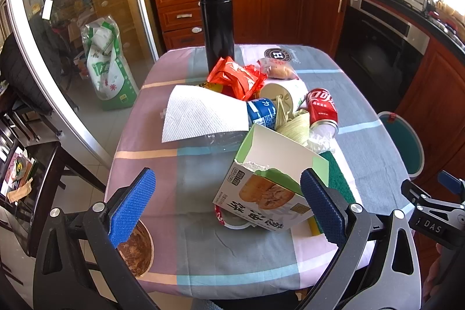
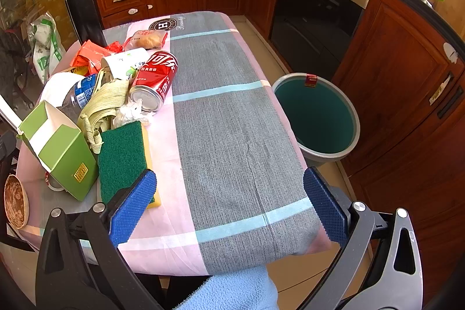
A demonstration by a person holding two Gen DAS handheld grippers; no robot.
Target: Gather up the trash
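Now | left hand-held gripper [image 1: 228,205] wide apart, empty | right hand-held gripper [image 2: 229,204] wide apart, empty

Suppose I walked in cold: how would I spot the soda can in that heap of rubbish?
Start at the table with the pink and grey checked cloth; the trash heap sits on its pink side. At the heap's edge nearest the grey stripe lies the red can, tipped on its side beside a white paper cup. It is the only shiny metal piece, with white lettering.
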